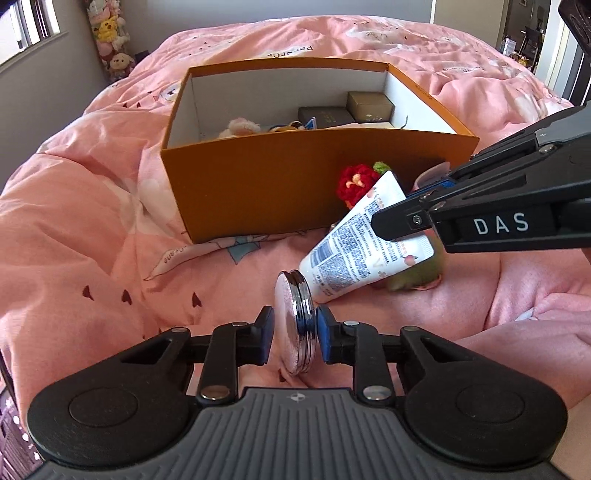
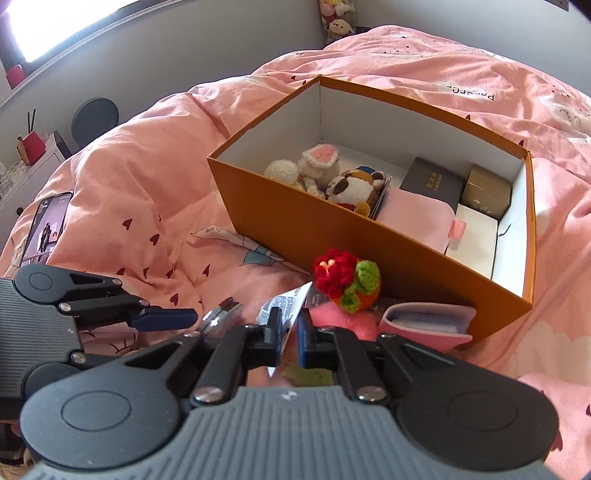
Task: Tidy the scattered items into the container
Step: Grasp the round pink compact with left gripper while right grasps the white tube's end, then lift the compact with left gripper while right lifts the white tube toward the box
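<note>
While boxed: two plush toys (image 2: 332,177)

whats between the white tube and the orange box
A red crocheted flower with green leaves lies between the white tube and the orange box, clearest in the right wrist view.

place: bedroom | evidence: pink duvet (image 1: 92,221), plush toys (image 1: 110,33)

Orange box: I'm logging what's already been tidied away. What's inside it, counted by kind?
Soft toys: 3 (cream, pink-eared, brown-and-white)
Small boxes: 3 (dark, gold, white)
Pink pouch: 1
Total: 7 visible inside the orange box
</note>
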